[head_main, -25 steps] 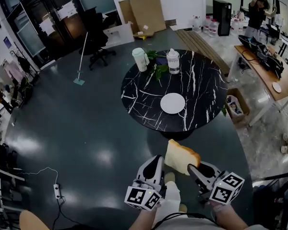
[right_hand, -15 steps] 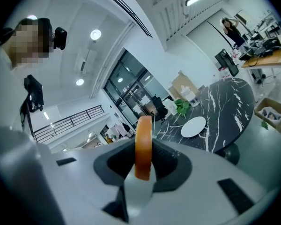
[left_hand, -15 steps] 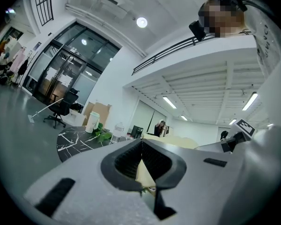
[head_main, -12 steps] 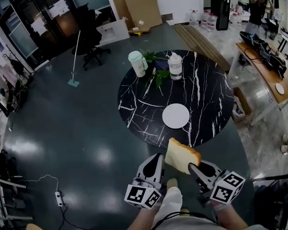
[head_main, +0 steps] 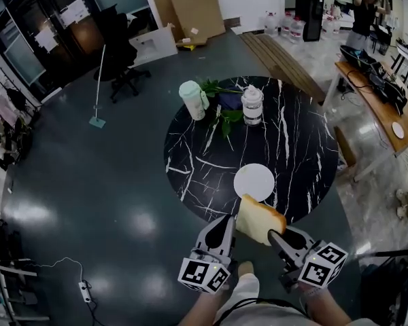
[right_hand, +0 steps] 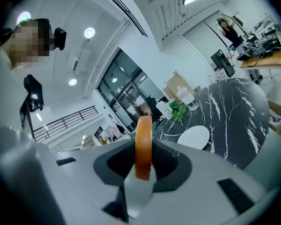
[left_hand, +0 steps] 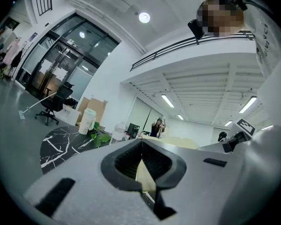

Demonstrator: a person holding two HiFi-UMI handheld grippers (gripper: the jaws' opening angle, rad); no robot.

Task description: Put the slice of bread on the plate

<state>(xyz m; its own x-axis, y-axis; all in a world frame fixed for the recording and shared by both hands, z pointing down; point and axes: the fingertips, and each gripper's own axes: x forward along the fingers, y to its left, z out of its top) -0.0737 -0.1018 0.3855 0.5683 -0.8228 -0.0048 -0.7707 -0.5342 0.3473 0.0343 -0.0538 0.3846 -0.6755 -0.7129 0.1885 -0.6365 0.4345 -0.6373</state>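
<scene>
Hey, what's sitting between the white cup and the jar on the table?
Green leaves lie between the cup and the jar on the table. The head view shows this best.

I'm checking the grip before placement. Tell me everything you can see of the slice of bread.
The slice of bread is thick and squarish, with a pale crumb face and orange-brown crust. It stands on edge, pinched across its thickness by the right gripper. It hangs in the air by the near rim of the black marbled table, just short of the white plate.
</scene>
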